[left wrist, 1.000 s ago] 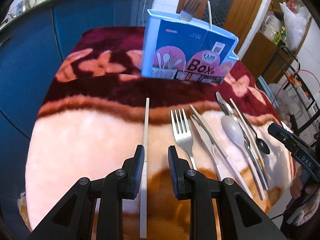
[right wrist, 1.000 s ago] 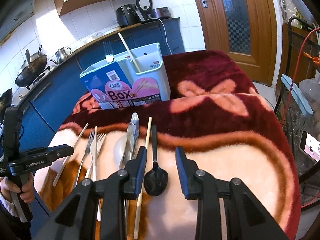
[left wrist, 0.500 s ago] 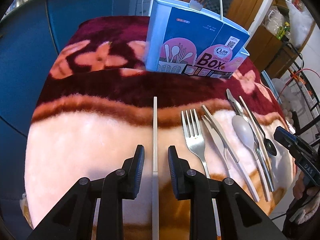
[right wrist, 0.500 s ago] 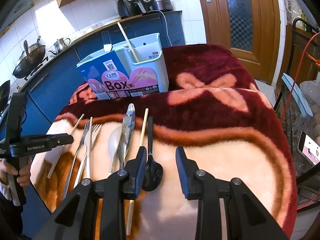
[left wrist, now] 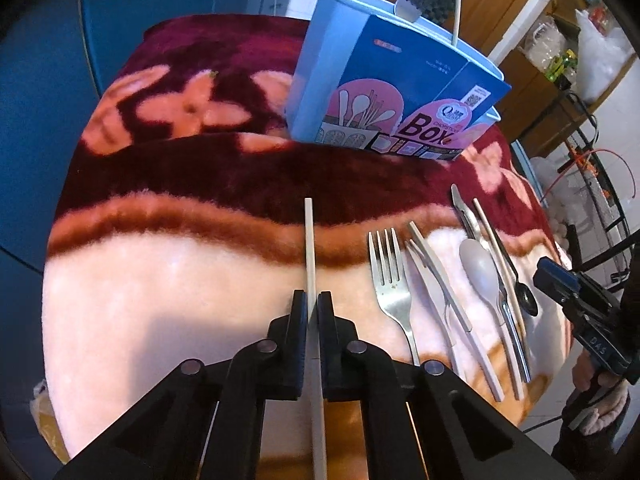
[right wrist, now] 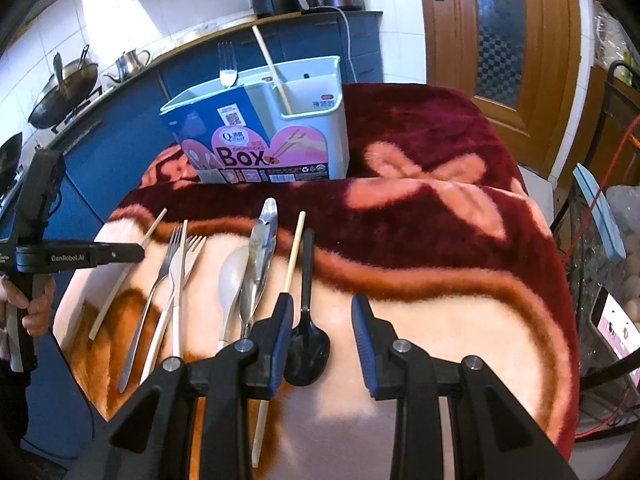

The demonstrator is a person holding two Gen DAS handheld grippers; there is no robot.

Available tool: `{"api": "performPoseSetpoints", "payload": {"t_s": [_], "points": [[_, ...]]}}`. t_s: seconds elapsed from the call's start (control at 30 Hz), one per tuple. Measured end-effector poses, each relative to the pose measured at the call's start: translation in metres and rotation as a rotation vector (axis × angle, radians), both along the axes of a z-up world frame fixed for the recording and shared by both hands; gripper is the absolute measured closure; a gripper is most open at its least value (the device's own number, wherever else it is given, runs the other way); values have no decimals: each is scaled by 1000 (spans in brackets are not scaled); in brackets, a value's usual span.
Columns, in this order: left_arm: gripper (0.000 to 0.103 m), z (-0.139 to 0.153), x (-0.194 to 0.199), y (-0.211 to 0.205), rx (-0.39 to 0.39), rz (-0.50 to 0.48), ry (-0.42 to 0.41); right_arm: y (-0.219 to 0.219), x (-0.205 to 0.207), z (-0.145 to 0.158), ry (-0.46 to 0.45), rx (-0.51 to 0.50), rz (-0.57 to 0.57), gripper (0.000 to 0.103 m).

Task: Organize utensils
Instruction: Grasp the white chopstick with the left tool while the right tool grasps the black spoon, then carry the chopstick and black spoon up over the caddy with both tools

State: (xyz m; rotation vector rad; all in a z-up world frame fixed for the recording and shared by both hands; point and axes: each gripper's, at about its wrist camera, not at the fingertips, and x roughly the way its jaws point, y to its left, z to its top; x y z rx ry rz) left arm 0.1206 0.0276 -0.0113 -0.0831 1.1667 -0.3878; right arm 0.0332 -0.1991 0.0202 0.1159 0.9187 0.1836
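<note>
My left gripper (left wrist: 313,300) is shut on a white chopstick (left wrist: 309,240) lying on the blanket; it also shows in the right wrist view (right wrist: 124,276). My right gripper (right wrist: 322,306) is open over a black spoon (right wrist: 307,336), its jaws either side of the bowl. The blue utensil box (left wrist: 384,92) stands upright at the far side, also in the right wrist view (right wrist: 260,136), with a fork and a chopstick in it. A steel fork (left wrist: 390,280), a white fork (left wrist: 436,288), a white spoon (left wrist: 480,268), tongs (right wrist: 260,256) and a wooden chopstick (right wrist: 294,252) lie in a row.
A maroon and pink fleece blanket (right wrist: 420,208) covers the table. Blue kitchen cabinets (right wrist: 120,120) stand behind it, with a wok and kettle on the counter. A wooden door (right wrist: 500,32) is at the back right. A wire rack (right wrist: 600,240) is at the table's right.
My left gripper has closed on the white chopstick. The right gripper has moved slightly, with the black spoon's bowl now between its open jaws.
</note>
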Motion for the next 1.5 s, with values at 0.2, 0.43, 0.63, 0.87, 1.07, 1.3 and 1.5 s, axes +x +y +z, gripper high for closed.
{"api": "performPoseSetpoints", "payload": {"t_s": [0.2, 0.43, 0.63, 0.87, 1.07, 1.3, 1.5], "points": [[98, 6, -6, 8, -55, 32, -43, 3, 9, -4, 61, 9, 39, 70], [98, 22, -19, 11, -84, 38, -154, 9, 25, -4, 104, -3, 90, 71], [98, 34, -26, 7, -88, 29, -230, 14, 37, -7, 149, -32, 126, 88], [98, 42, -28, 5, -106, 26, -270, 19, 52, -12, 225, -38, 164, 89], [98, 50, -31, 1, -114, 18, -321, 16, 69, -13, 305, -12, 184, 93], [98, 63, -33, 0, -144, 27, -371, 6, 59, -11, 228, 50, 146, 95], [99, 76, -32, -2, -156, 43, -418, -2, 38, 7, 67, 91, 106, 95]]}}
